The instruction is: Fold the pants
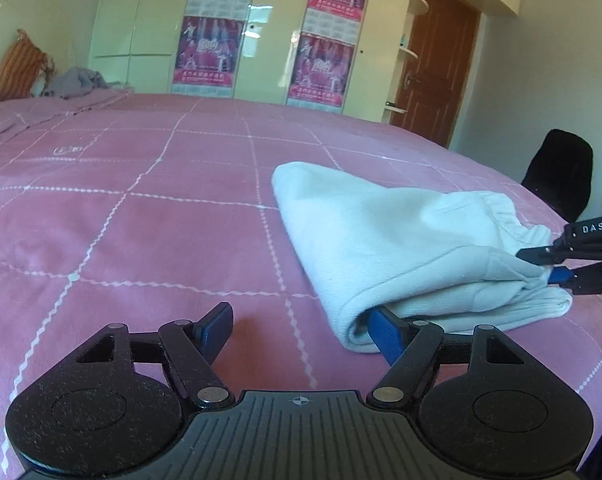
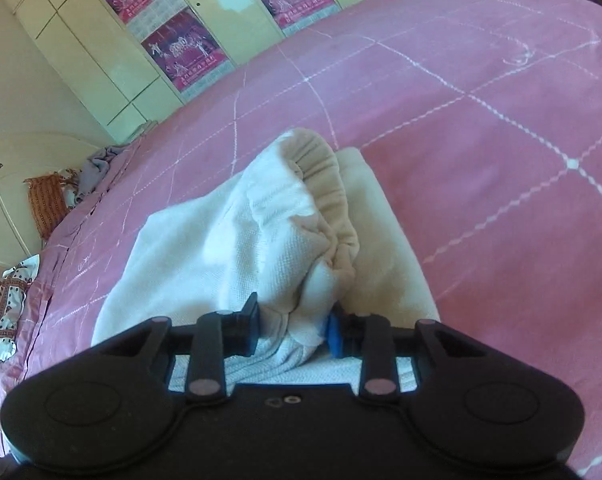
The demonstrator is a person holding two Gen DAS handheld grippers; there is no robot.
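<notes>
The white pants lie folded in a thick bundle on the pink bed cover. My left gripper is open at the bundle's near left corner; its right fingertip sits under the fold's edge and the left one rests on the cover. My right gripper is shut on the top layer near the elastic waistband and holds it a little above the lower layers. It also shows in the left wrist view at the bundle's right end.
Cream wardrobes with pink posters stand behind the bed, with a brown door to the right. A black chair stands past the bed's right edge. Crumpled clothes and an orange striped pillow lie at the far left.
</notes>
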